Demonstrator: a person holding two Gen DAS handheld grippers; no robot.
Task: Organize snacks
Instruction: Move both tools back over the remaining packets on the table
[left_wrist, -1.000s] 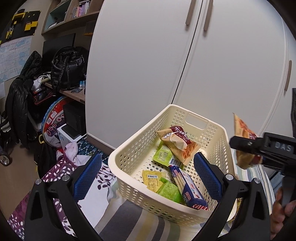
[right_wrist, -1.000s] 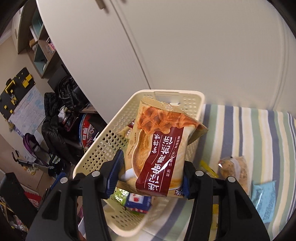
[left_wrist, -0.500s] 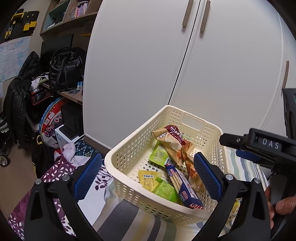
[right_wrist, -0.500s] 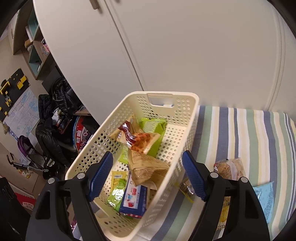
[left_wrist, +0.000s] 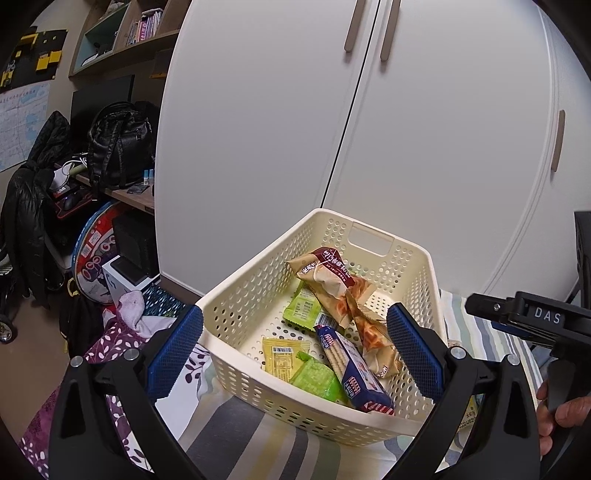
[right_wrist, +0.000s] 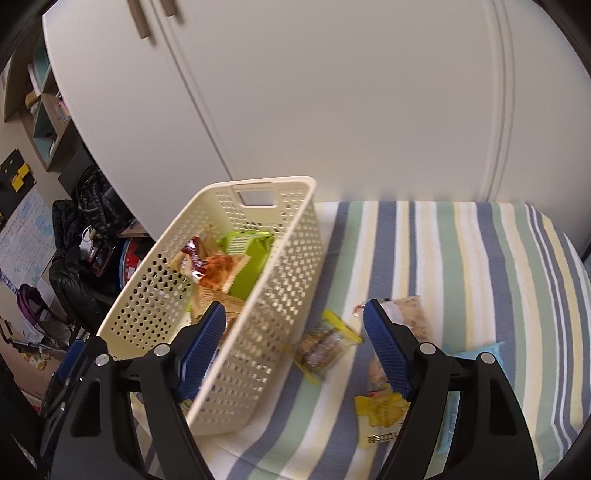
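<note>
Several packets sit in the basket (right_wrist: 284, 280); loose snacks (right_wrist: 321, 349) wait on the striped bed (right_wrist: 480, 258). Right hand-held gripper (right_wrist: 293, 334) wide, empty; left hand-held gripper (left_wrist: 293, 349) likewise.

White wardrobe doors (left_wrist: 424, 129) filling twelve to three o'clock of the left wrist view, long beige handles (left_wrist: 369, 27) near the top. Open shelving (left_wrist: 122, 37) with books at eleven o'clock. Black backpack (left_wrist: 120, 147) on a wooden desk edge at nine o'clock, black jacket (left_wrist: 33, 206) draped just beside it. Round red-and-blue disc (left_wrist: 98, 258) leaning below, a white box (left_wrist: 125, 275) touching its lower edge. Purple leaf-print fabric (left_wrist: 122, 332) at seven o'clock. Striped bedcover (right_wrist: 480, 266) across three to six o'clock of the right wrist view. Map poster (right_wrist: 22, 236) at nine o'clock there.
</note>
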